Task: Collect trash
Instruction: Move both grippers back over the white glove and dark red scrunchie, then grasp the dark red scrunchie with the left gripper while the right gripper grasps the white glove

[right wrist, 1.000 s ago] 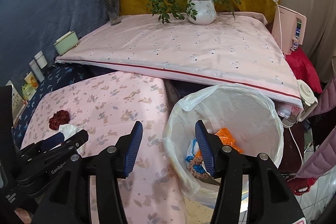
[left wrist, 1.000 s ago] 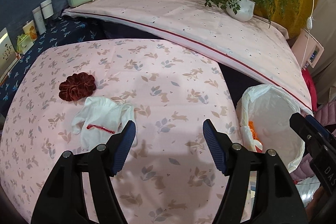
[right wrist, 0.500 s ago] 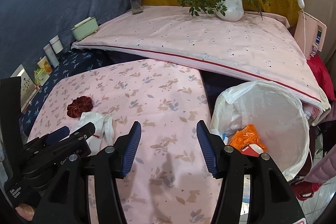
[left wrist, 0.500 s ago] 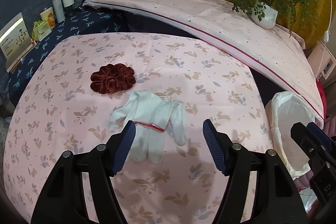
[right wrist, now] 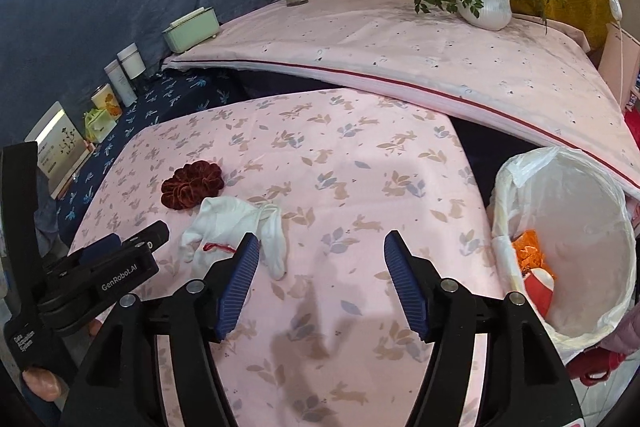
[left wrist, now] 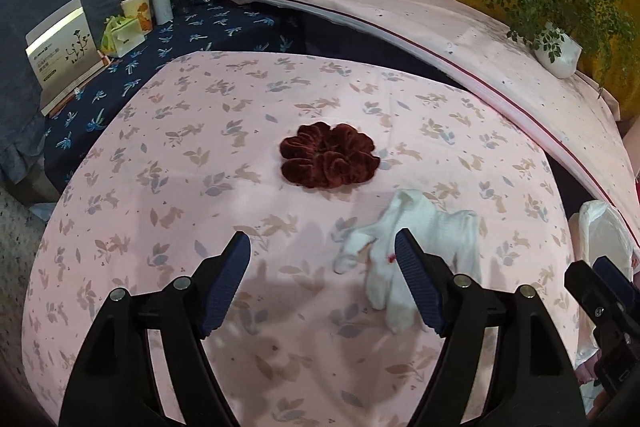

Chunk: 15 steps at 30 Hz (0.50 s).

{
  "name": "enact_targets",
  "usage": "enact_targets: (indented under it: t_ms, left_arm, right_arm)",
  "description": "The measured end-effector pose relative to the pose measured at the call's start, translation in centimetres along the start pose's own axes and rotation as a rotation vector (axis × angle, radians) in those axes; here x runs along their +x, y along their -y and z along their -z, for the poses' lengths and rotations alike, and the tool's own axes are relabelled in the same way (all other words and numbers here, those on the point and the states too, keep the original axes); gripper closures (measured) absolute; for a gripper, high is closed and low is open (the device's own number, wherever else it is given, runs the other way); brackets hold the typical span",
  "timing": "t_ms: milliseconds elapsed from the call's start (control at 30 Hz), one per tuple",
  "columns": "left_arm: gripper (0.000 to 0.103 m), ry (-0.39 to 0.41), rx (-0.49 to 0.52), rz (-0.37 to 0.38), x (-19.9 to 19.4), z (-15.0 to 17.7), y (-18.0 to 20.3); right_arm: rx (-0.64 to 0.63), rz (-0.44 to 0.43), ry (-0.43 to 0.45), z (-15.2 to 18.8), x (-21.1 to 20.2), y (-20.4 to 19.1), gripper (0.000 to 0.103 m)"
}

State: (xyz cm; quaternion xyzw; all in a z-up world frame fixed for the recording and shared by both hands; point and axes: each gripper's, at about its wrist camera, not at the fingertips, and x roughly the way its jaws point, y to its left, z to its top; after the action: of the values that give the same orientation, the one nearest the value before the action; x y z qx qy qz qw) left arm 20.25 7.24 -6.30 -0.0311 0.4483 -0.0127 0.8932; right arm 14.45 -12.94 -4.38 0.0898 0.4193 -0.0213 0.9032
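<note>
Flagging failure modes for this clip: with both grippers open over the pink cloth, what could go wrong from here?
The white glove lies limp and flat, so the open left gripper might pinch the tablecloth along with it. The dark red scrunchie sits close behind and could get swept up. The lined bin stands beyond the table edge on the right, so a loosely held glove might drop short. The right gripper is open and empty.

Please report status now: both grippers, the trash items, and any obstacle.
Left gripper open, empty. Right gripper open, empty. White glove and red scrunchie on table; lined bin right. Nothing blocking.
</note>
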Motion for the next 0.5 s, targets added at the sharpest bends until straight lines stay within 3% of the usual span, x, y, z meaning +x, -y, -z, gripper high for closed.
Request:
enact_targets:
  t_ms: [267,500]
  left_arm:
    - [0.019,0.001,-0.038,-0.019,2.3,-2.4,-3.1]
    - [0.018,-0.021,-0.067,-0.002,5.3,-4.6,-3.9]
  right_arm:
    - [-0.021,-0.022,-0.056,0.1,4.4,-3.1,0.038]
    - [-0.007,-0.025,-0.093,-0.5,8.1,-3.9,0.038]
